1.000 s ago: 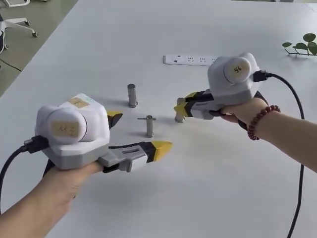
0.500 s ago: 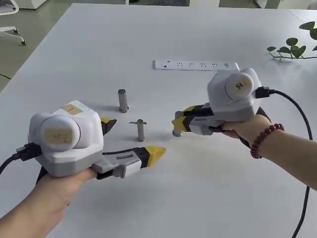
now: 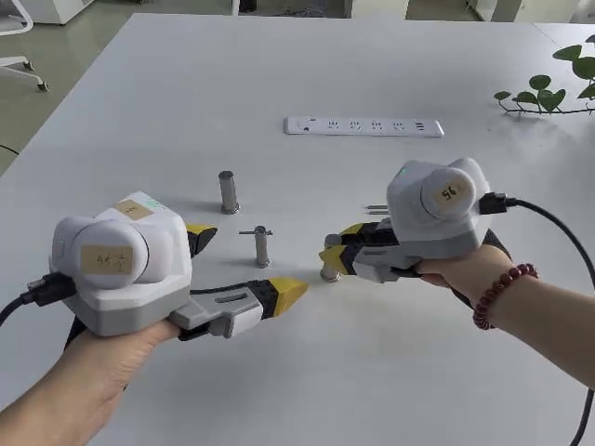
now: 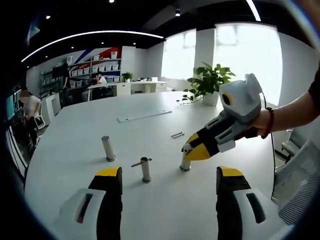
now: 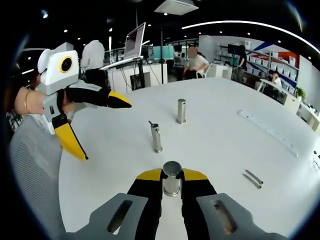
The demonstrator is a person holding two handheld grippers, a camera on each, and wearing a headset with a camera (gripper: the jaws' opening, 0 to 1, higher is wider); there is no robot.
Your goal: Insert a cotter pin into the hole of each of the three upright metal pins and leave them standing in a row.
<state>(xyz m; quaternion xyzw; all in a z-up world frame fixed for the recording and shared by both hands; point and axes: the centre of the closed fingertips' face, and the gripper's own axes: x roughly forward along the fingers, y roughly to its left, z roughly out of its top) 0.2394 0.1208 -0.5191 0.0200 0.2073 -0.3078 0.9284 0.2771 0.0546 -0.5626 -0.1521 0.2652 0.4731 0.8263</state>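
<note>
Three metal pins stand on the white table [image 3: 139, 111]. The left pin [image 3: 228, 191] [image 4: 107, 148] [image 5: 181, 111] is bare. A cotter pin crosses the top of the middle pin [image 3: 262, 246] [image 4: 145, 169] [image 5: 156, 137]. My right gripper [image 3: 330, 260] [image 4: 192, 150] [image 5: 172, 181] is shut on the right pin [image 3: 330, 271] [image 4: 185, 164] [image 5: 172, 176], which stands upright on the table. My left gripper [image 3: 256, 260] [image 4: 169, 172] [image 5: 107, 131] is open and empty, near the middle pin. Two loose cotter pins [image 3: 376, 210] [image 4: 177, 134] [image 5: 253, 178] lie behind the right gripper.
A white power strip [image 3: 363, 126] [image 4: 140, 116] [image 5: 270, 131] lies farther back on the table. A green plant [image 3: 548, 93] sits at the far right edge. In both gripper views, people, desks and shelves are in the room beyond.
My right gripper has moved nearer to me with the right pin, which now stands in front of the middle pin's line. The loose cotter pins behind it have come into sight. The head camera shifted.
</note>
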